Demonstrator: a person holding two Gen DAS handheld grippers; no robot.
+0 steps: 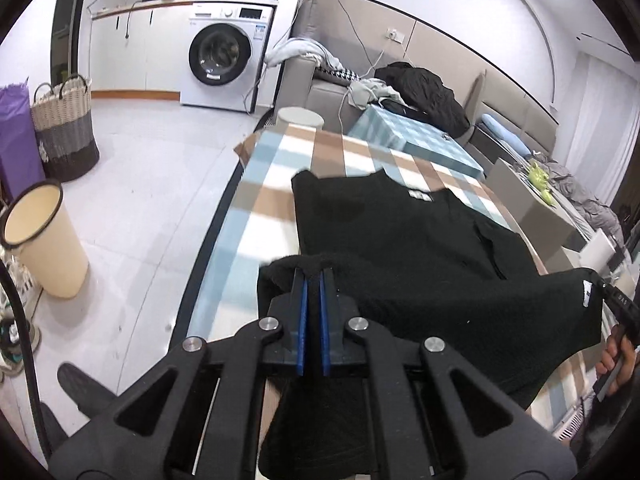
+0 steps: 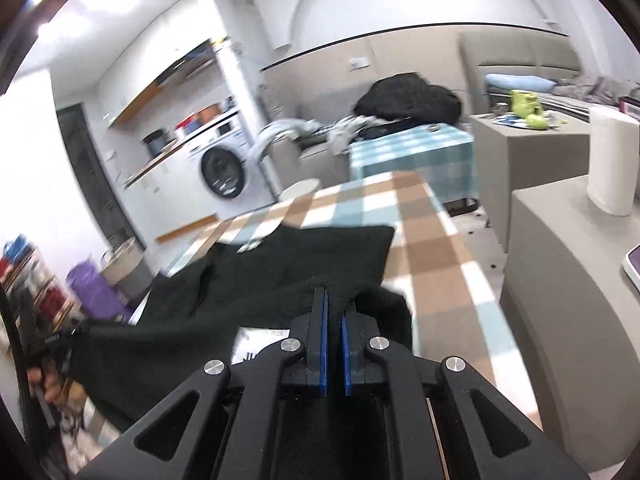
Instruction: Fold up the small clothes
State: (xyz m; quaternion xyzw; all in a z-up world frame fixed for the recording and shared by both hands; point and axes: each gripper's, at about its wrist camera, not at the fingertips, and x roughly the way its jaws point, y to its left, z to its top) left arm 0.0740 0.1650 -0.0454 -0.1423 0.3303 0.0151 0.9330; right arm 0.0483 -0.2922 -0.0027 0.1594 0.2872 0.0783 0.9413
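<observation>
Nearest, the left hand-held gripper (image 1: 313, 276) and the right hand-held gripper (image 2: 335, 300) each pinch a near corner of the black garment (image 1: 400, 232), which stretches away across the checked desk (image 1: 272, 168), its far part lying flat.

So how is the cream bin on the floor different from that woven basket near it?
The cream bin is smooth and plain, with a dark rim and no handles; the woven basket is textured, banded light, grey and dark, with loop handles. The bin stands nearer the camera, the basket beside a purple bag. Both stand upright and open-topped on the pale floor.
</observation>
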